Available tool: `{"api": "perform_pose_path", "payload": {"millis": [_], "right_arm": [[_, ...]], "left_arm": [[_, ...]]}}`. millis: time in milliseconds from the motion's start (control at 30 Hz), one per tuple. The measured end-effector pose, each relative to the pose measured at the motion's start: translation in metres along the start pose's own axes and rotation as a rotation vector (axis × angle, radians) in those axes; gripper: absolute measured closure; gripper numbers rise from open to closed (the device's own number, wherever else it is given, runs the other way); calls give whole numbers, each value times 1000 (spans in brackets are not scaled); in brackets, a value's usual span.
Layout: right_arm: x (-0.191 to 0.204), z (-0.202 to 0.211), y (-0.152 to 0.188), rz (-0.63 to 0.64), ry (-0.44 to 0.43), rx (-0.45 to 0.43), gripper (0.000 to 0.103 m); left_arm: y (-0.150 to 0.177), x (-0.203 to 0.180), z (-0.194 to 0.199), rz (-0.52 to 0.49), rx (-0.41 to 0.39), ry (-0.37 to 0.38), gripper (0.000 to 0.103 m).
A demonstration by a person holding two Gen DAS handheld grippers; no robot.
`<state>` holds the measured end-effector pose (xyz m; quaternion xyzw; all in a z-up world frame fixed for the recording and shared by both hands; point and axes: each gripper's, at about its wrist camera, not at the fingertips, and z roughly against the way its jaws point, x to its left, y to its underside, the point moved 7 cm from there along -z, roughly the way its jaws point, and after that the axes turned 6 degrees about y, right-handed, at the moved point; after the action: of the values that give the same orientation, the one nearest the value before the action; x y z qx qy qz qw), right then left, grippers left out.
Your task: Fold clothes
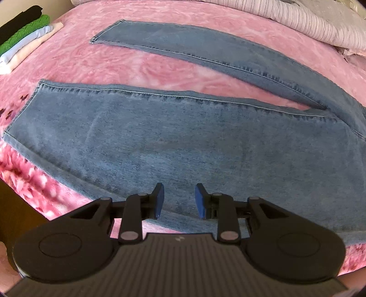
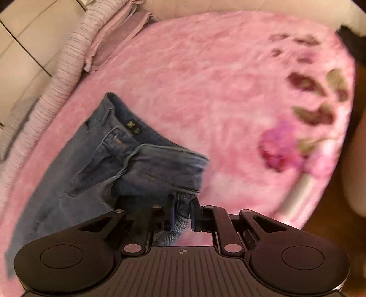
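Blue jeans (image 1: 173,137) lie spread on a pink fleece blanket (image 1: 141,66), their two legs apart and pointing left. My left gripper (image 1: 179,201) hovers over the near leg by its lower edge, open, nothing between its blue pads (image 1: 159,201). In the right wrist view the waistband end of the jeans (image 2: 146,164) is bunched and lifted. My right gripper (image 2: 183,212) is shut on a fold of that denim at the waist.
A stack of folded clothes (image 1: 25,38), black, green, white and peach, sits at the far left of the bed. Striped pillows (image 1: 308,20) and bedding lie along the far right. The bed's edge and wooden floor (image 2: 331,219) show nearby.
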<state>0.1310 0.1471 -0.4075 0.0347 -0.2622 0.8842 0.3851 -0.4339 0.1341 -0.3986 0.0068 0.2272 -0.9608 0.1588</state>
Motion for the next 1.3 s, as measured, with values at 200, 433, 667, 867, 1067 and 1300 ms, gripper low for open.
{"api": "perform_pose_path", "payload": {"millis": [200,433,667,867,1067,1300], "right_arm": [[22,16,-5,117,112,-20,78],[88,21,61,411,-27,-11,68],[98,4,114,472,16,71,66],[82,20,129,428,62,343,65],[96,80,108,475,-39,318,64],[124,140,78,580,-109,222,64]], "left_arm": [[-3,42,4,14,-10,-50,77],[-29,129,-3,106,-60,-190,77],[-38,165,-14,225,35,-181,77],[-14,119,18,189,179,-128,77],[-9,39,81,110,227,-15,77],[-29,-29,154,29,136,59,76]]}}
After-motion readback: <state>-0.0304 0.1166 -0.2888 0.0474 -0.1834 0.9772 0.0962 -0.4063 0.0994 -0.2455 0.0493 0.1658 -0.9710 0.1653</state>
